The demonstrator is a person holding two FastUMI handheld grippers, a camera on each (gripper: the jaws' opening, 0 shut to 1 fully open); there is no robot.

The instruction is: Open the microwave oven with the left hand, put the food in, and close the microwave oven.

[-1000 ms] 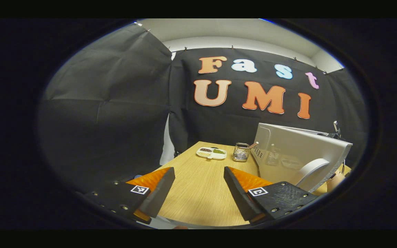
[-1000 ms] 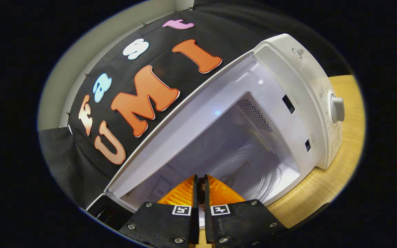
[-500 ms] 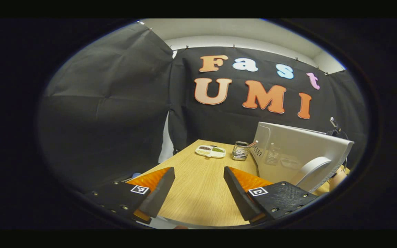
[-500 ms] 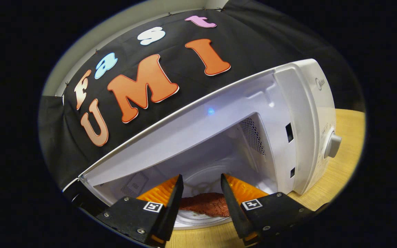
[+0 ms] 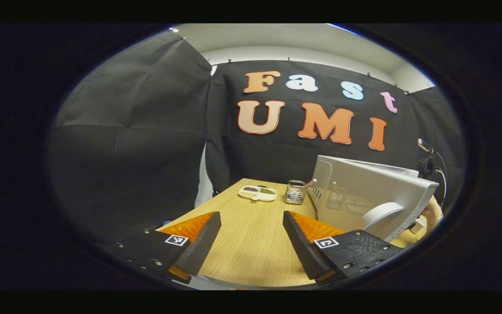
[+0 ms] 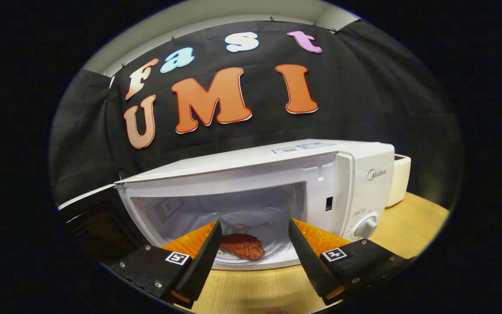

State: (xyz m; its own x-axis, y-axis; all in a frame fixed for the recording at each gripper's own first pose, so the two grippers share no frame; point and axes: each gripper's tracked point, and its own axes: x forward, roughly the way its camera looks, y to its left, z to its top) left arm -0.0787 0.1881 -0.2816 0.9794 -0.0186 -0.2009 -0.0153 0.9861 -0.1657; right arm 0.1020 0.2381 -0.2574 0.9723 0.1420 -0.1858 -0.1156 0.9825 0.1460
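Food (image 6: 242,246), one reddish-brown piece, lies on the glass turntable (image 6: 273,253) inside one white microwave oven (image 6: 364,183), whose door (image 5: 377,192) hangs open. Right gripper (image 6: 254,250) is level before the opening, fingers spread, empty. Left gripper (image 5: 251,240) hovers over the wooden table (image 5: 251,253), fingers apart, beside the door.

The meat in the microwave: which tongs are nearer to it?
Right. The right tongs are open just before the meat; the left tongs are beside the open door.
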